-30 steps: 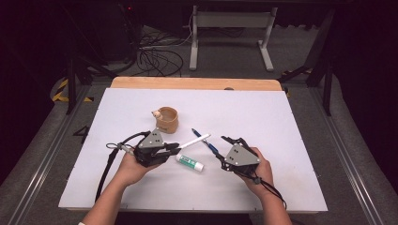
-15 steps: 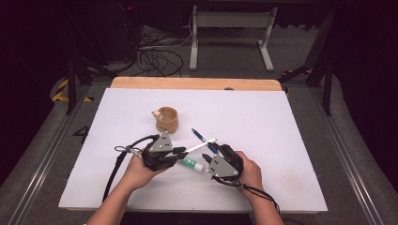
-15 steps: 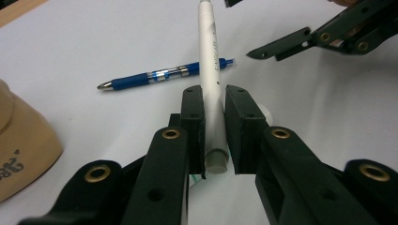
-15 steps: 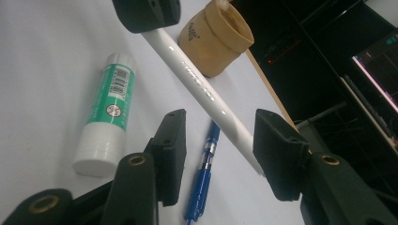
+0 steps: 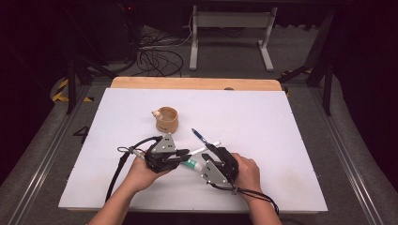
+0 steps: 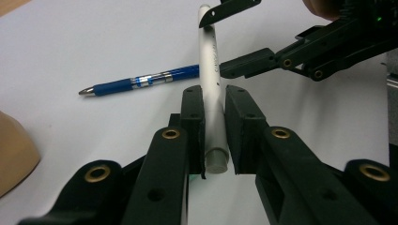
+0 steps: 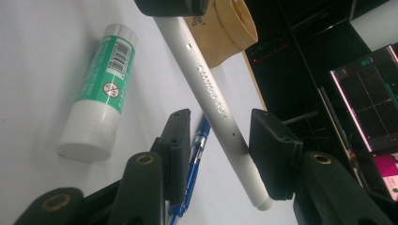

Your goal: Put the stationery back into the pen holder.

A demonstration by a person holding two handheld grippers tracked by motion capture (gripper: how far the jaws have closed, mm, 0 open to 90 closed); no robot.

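Observation:
My left gripper (image 5: pixel 184 153) is shut on one end of a white pen (image 6: pixel 210 70) and holds it just above the white table. My right gripper (image 7: pixel 225 126) has come to the pen's other end (image 7: pixel 206 89). Its jaws have just been closing with the pen between them; a gap still shows on one side, so it is open. A blue pen (image 5: pixel 199 135) lies on the table under the white one. A green and white glue stick (image 5: pixel 192 164) lies between the two grippers.
A small tan cup (image 5: pixel 167 120) stands on the table (image 5: pixel 281 140) behind my left gripper. A wooden strip (image 5: pixel 197 83) runs along the far edge. Cables and a metal stand sit on the floor beyond.
My right gripper has moved left to the white pen, and its jaws have narrowed around the pen's free end. The left gripper has stayed put with the pen in its grip.

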